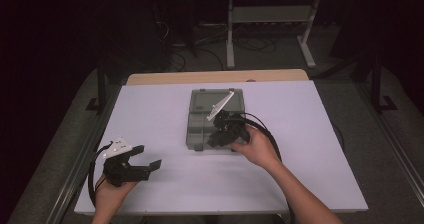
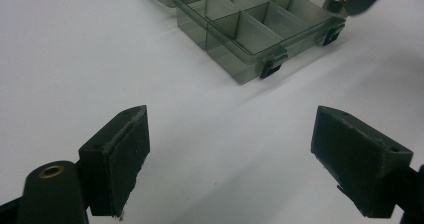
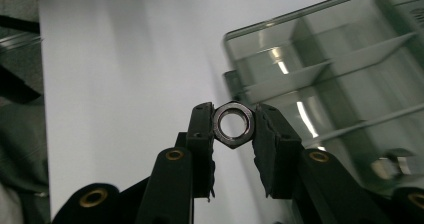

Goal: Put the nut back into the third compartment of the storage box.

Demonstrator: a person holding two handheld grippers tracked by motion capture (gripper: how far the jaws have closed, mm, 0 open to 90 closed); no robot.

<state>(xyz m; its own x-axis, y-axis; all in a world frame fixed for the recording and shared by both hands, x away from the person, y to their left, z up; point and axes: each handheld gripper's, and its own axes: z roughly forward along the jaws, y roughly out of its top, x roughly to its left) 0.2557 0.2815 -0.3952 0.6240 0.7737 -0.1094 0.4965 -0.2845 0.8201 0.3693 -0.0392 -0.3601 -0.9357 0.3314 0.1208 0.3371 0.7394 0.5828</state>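
Nut (image 3: 234,124) sits clenched in our right hand-held gripper (image 3: 234,129), just beside the organizer box (image 1: 200,124), at its near right compartments. Our left hand-held gripper (image 1: 150,156) hangs released, well apart, near left on the counter (image 1: 300,134).

The high view looks forward and down on the whole tabletop (image 1: 150,114) from the person's side. The left gripper view sits low, facing across the tabletop toward the box (image 2: 260,29) farther off. The right gripper view looks close along the box (image 3: 340,69), the part all three share.
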